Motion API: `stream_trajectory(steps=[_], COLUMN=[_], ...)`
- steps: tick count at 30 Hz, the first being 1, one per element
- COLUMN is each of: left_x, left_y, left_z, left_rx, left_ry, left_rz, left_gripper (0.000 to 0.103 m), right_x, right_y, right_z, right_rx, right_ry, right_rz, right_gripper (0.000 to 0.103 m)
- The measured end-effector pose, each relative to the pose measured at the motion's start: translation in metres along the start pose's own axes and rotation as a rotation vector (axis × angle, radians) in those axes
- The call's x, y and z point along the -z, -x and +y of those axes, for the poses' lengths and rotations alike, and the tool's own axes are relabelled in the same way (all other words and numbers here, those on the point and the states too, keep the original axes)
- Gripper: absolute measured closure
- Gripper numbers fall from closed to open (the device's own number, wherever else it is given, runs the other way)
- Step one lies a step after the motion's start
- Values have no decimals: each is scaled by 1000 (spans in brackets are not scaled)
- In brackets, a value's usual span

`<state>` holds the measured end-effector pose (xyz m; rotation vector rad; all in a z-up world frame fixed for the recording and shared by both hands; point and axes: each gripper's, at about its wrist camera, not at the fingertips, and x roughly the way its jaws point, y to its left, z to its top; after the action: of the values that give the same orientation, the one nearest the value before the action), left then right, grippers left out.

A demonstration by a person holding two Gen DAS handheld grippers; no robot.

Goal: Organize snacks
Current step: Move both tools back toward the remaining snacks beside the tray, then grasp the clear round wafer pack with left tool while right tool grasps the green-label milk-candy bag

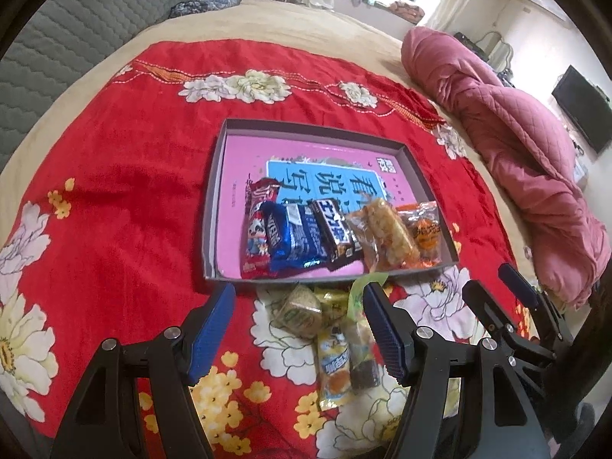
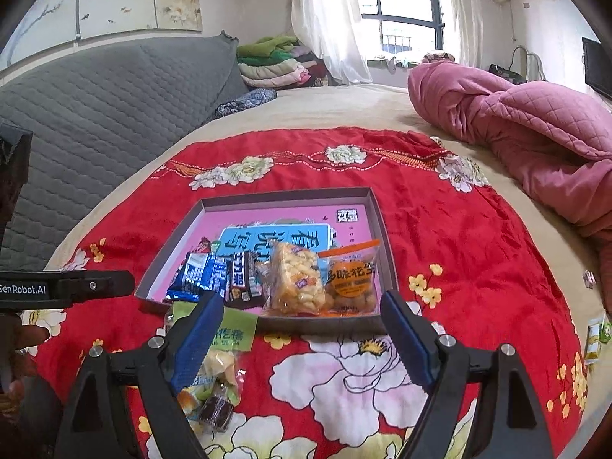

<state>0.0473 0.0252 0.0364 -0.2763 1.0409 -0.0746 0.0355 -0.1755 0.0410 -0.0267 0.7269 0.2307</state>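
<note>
A shallow grey box [image 1: 212, 206] [image 2: 380, 222] with a pink printed bottom lies on the red floral cloth. Along its near side lie a red packet [image 1: 257, 241], blue wafer packs [image 1: 292, 237] [image 2: 199, 273], a dark chocolate bar [image 1: 336, 229] [image 2: 244, 279], a puffed rice cake [image 1: 390, 237] [image 2: 298, 279] and an orange peanut bag [image 1: 424, 229] [image 2: 352, 279]. Loose snacks [image 1: 329, 329] [image 2: 214, 375] lie in front of the box. My left gripper [image 1: 298, 329] hangs open over them, touching none. My right gripper [image 2: 302, 340] [image 1: 493, 287] is open and empty before the box's near wall.
A rumpled pink quilt [image 1: 512, 153] [image 2: 535, 134] lies on the bed to the right. A grey quilted headboard [image 2: 107, 114] stands at the left, folded blankets [image 2: 275, 61] behind. Small yellow-green packets [image 2: 596, 336] lie at the cloth's right edge. A hand [image 2: 23, 344] shows at the left.
</note>
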Motion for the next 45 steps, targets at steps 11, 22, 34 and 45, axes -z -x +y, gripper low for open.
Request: stream_trajectory(steps=[11, 22, 34, 45], left_x=[13, 30, 34, 36], left_y=[-6, -11, -20, -38], left_z=[10, 17, 23, 28], left_rx=[7, 15, 24, 38], left_ry=[6, 21, 42, 46], left_rz=[49, 103, 140, 165], left_gripper=[32, 32, 32, 32], right_x=[11, 22, 28, 39], right_y=[-1, -4, -8, -25], right_z=[5, 12, 17, 24], right_rx=[-14, -36, -49, -98], right_ry=[9, 22, 40, 49], right_rz=[44, 97, 131, 196], right_gripper=[19, 19, 19, 19])
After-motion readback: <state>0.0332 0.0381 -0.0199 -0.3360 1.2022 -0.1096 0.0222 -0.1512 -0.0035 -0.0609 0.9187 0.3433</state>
